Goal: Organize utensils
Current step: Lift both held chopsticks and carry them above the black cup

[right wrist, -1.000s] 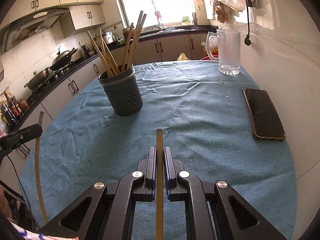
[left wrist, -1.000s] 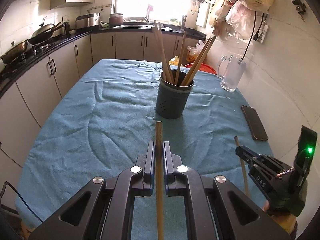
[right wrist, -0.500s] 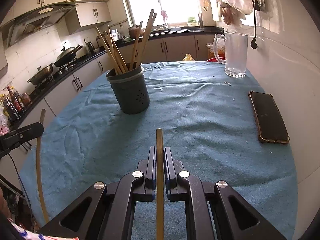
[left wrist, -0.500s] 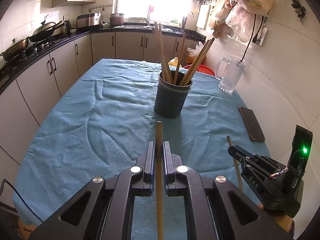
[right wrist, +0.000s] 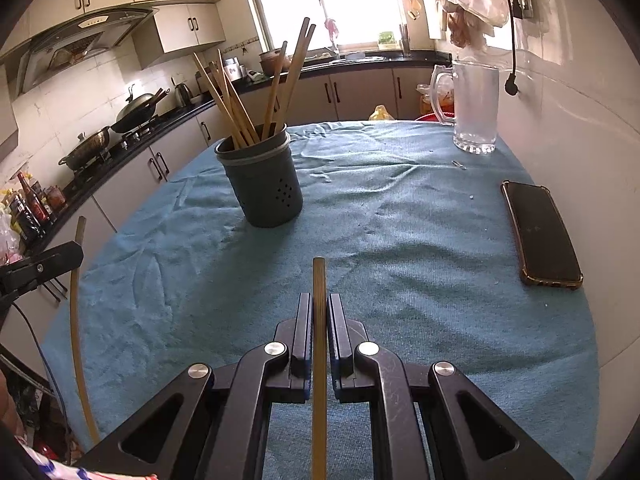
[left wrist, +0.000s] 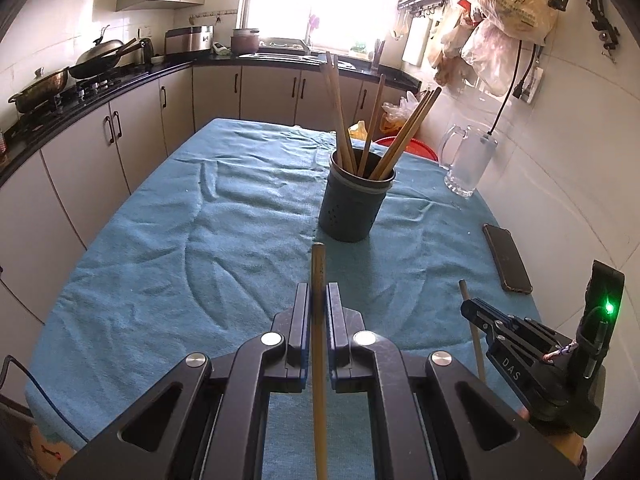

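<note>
A dark grey holder (left wrist: 354, 205) (right wrist: 262, 184) with several wooden chopsticks standing in it sits mid-table on the blue cloth. My left gripper (left wrist: 318, 292) is shut on a wooden chopstick (left wrist: 319, 320) whose tip points toward the holder from the near side. My right gripper (right wrist: 319, 302) is shut on another chopstick (right wrist: 319, 340), also short of the holder. In the left wrist view the right gripper (left wrist: 466, 307) and its chopstick (left wrist: 474, 340) show at lower right; in the right wrist view the left gripper (right wrist: 78, 254) and its chopstick (right wrist: 76, 328) show at far left.
A black phone (left wrist: 507, 258) (right wrist: 541, 234) lies by the right table edge near the wall. A glass mug (left wrist: 466, 162) (right wrist: 475, 108) stands at the back right. Kitchen counters with pans (left wrist: 96, 60) run along the left, and bags (left wrist: 496, 12) hang on the wall.
The holder and table have drifted slightly in both views; the right gripper appears a little further left in the left wrist view. Both grips are unchanged.
</note>
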`<state>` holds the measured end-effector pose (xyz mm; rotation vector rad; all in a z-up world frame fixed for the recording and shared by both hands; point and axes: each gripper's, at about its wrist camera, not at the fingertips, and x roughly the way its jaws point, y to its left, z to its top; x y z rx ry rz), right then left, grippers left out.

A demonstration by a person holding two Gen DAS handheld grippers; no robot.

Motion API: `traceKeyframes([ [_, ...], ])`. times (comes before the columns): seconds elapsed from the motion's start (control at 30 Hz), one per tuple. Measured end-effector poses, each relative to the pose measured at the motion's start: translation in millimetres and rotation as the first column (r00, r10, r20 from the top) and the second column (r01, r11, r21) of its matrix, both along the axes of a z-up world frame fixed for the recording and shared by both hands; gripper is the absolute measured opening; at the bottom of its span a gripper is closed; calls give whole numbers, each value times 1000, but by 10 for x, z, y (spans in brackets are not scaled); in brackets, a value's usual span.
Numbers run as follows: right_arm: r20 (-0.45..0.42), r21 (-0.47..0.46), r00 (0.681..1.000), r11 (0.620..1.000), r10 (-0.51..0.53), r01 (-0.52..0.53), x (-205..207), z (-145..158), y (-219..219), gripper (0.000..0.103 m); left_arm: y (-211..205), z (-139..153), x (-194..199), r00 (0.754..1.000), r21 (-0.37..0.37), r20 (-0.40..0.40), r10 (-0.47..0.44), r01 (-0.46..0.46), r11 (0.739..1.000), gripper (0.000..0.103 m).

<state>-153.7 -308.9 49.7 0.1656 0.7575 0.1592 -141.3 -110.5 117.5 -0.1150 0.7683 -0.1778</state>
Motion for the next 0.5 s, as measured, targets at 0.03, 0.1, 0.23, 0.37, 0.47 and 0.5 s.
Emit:
traceKeyframes([
  [0.03, 3, -3, 1000, 1000, 1, -1, -13, 14, 1, 7, 5, 9, -5, 1000, -5, 4, -1, 1, 1000, 7],
  [0.1, 12, -5, 1000, 1000, 0, 0, -47, 59, -8, 7, 26, 26, -11, 1000, -7, 10, -11, 11, 1000, 7],
  [0.23, 68, 10, 998, 1000, -6, 5, -189, 275, -61, 7, 170, 61, 14, 999, -40, 3, -33, 33, 999, 7],
  [0.37, 128, 22, 991, 999, -41, 38, -340, 552, -121, 7, 337, 124, 42, 998, -67, 17, -54, 55, 996, 7],
  [0.47, 152, -1, 986, 998, -68, 69, -388, 705, -97, 7, 461, 209, 86, 996, -117, 44, -79, 84, 990, 7],
  [0.5, 157, -5, 984, 997, -78, 80, -390, 756, -85, 7, 475, 231, 99, 995, -123, 48, -84, 90, 988, 7],
])
